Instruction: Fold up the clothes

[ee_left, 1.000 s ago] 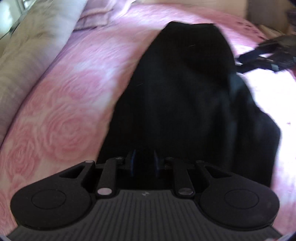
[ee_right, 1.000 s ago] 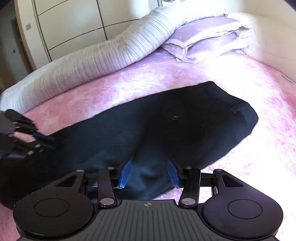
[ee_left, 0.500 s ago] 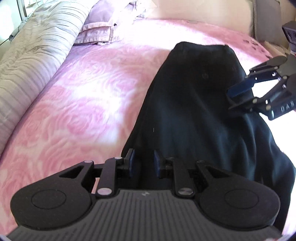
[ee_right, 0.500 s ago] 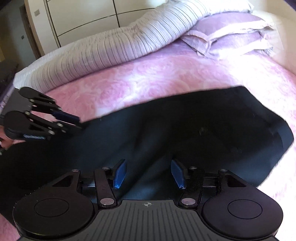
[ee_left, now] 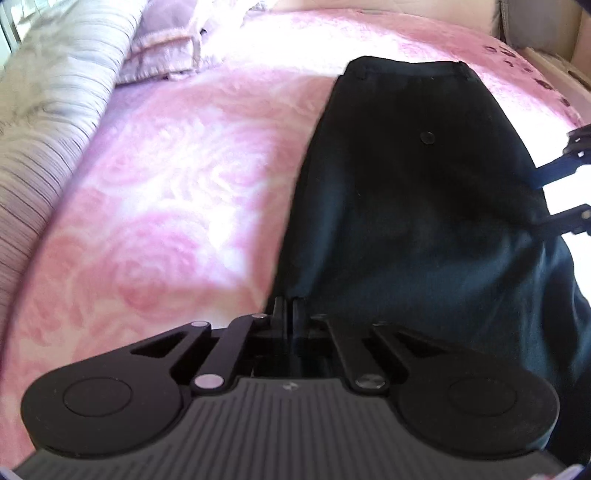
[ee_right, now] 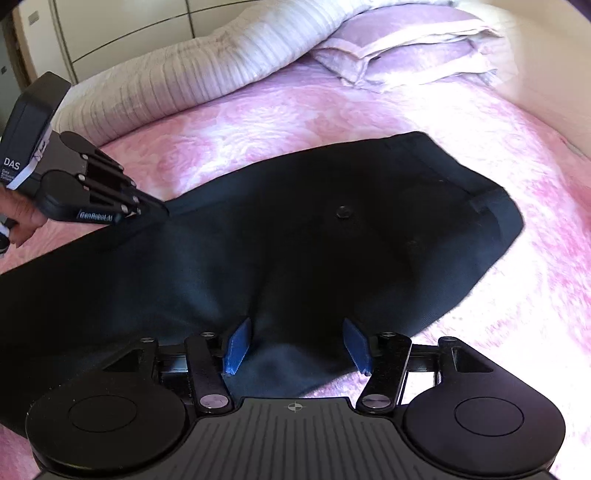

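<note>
A pair of black trousers lies flat on the pink rose-patterned bedspread, waistband at the far end. It also shows in the right wrist view. My left gripper is shut on the trousers' left edge; it also shows in the right wrist view. My right gripper is open, its blue pads either side of the near trouser edge. Its fingers reach in from the right in the left wrist view.
A rolled striped duvet and lilac pillows lie along the head of the bed. White wardrobe doors stand behind. The bed's right edge is close to the waistband.
My left gripper has closed fully on the trousers' left edge. My right gripper has stayed open and drawn back to the right side of the trousers.
</note>
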Tool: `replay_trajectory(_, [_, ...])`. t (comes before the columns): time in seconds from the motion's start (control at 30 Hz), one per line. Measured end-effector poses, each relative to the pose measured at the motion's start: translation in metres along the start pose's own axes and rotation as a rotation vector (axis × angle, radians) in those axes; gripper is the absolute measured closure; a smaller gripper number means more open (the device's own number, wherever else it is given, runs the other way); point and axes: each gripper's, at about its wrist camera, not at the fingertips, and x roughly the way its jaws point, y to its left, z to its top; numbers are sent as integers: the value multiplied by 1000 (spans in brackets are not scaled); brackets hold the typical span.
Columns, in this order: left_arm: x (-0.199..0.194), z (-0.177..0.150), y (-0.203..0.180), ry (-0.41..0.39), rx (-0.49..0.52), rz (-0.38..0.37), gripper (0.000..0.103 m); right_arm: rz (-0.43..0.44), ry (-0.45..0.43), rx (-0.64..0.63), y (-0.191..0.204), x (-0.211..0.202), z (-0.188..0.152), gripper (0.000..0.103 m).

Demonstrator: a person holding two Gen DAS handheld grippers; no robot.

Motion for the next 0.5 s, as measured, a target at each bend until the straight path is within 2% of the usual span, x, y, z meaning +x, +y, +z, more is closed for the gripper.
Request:
replay_trajectory(0.13, [10,-4,1,4,-4,-3,101,24,-38,11,3,-6,1,44])
replay_trajectory(0.2, [11,-6,2,1,-40,-4,101,53,-15,-5,7,1,0,42])
replay_trajectory(0.3, [4,-4,4,-3,-42,21,94,73,19,-15,0,18,-7,36])
replay_trajectory(0.33, [1,-3,5,-4,-43,33,87,62,5,17,-7,15,-3,36])
replay_trajectory(0.4, [-8,-2,8,-14,-59,60,84,41,-24,79,-21,9,5,36])
replay_trajectory(0.47, [-24,-5,8,-19,-100,80,88,9,-75,91,-33,3,14,36])
replay_trajectory(0.5, [-33,-8,2,-27,-112,61,90,-12,-74,80,-38,6,19,36])
